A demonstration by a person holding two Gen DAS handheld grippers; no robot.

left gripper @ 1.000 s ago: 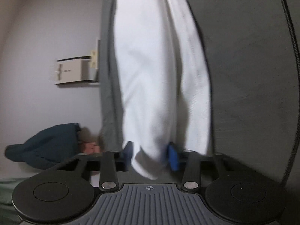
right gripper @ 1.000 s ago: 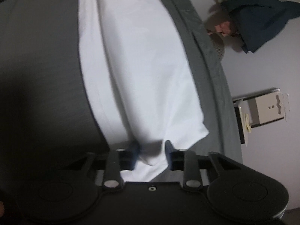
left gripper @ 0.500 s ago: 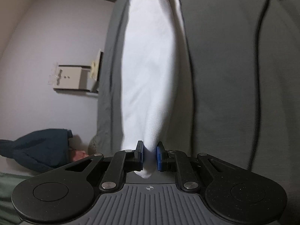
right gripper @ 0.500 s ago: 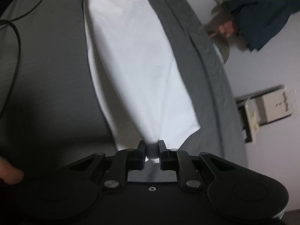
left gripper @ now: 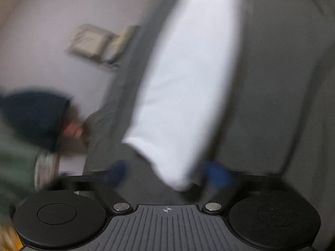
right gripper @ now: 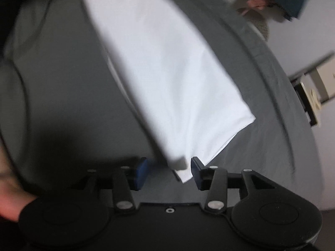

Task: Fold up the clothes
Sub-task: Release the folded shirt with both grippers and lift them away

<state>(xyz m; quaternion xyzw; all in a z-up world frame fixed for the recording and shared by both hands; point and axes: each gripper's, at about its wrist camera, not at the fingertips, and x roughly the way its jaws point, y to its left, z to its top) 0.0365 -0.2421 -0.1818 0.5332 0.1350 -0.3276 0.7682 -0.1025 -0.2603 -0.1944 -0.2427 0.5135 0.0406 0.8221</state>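
**Both grippers let go of the cloth**

Half a second ago each gripper pinched a corner; now the left gripper (left gripper: 167, 172) and right gripper (right gripper: 169, 170) stand wide apart, gripping nothing. White garment (left gripper: 188, 79) lies on the grey bed cover (left gripper: 272, 104), corners between the blue pads. Only the right view shows a hand (right gripper: 10, 200). Left view is blurred.
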